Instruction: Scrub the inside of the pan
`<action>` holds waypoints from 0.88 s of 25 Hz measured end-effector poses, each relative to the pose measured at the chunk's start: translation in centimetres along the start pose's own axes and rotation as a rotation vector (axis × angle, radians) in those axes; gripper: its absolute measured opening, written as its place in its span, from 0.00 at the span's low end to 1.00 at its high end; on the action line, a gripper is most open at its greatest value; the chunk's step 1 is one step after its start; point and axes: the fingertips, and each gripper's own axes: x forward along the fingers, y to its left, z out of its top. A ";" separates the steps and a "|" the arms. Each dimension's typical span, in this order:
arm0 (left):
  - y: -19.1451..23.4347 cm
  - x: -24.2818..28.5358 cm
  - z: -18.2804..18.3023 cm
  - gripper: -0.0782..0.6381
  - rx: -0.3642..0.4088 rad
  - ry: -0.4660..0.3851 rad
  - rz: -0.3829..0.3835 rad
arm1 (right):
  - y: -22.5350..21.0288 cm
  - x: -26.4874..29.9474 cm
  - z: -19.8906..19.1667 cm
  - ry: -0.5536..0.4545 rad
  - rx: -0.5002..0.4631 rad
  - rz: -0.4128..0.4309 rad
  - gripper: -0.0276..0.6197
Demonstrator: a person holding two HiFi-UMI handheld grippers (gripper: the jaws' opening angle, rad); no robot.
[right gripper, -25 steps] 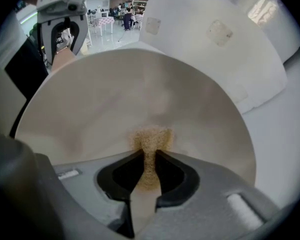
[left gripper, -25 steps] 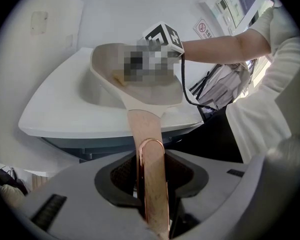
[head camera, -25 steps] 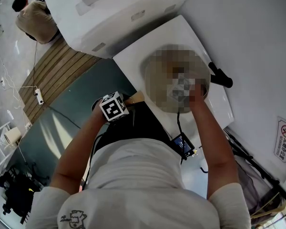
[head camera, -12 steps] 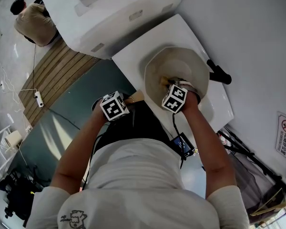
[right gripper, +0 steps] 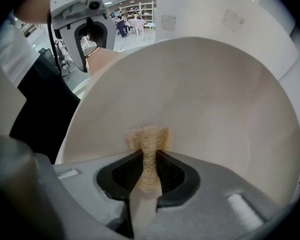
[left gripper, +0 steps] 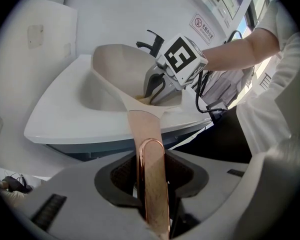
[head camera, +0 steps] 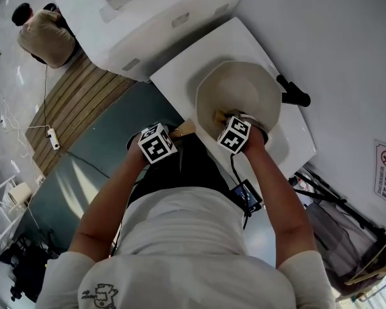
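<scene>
A cream pan (head camera: 241, 92) rests on a white washbasin counter (head camera: 180, 76). Its wooden handle (left gripper: 144, 129), which has a copper loop at the end, runs back between the jaws of my left gripper (left gripper: 151, 176), which is shut on it. In the head view the left gripper (head camera: 169, 138) is at the pan's near left. My right gripper (right gripper: 149, 156) points down into the pan (right gripper: 205, 109), shut on a tan scrub sponge (right gripper: 147, 139). The sponge presses on the pan's inner wall near the rim closest to me. From the head view the right gripper (head camera: 225, 118) is over that rim.
A black tap (head camera: 294, 95) stands just beyond the pan's right side. A large white unit (head camera: 135, 18) is behind the counter. A small screen device (head camera: 246, 196) hangs on a cable by my waist. A person (head camera: 42, 31) sits far off at the upper left.
My right gripper has moved with the sponge from the pan's right side across to its near rim. The left gripper has kept still on the handle.
</scene>
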 end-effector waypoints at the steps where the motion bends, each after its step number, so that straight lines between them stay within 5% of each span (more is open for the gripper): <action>1: 0.0 0.0 0.0 0.31 0.005 -0.005 0.005 | 0.0 0.0 0.0 -0.003 0.016 0.003 0.17; 22: 0.4 -2.3 0.0 0.33 0.042 -0.087 0.109 | -0.8 -5.0 1.1 -0.154 0.235 -0.161 0.17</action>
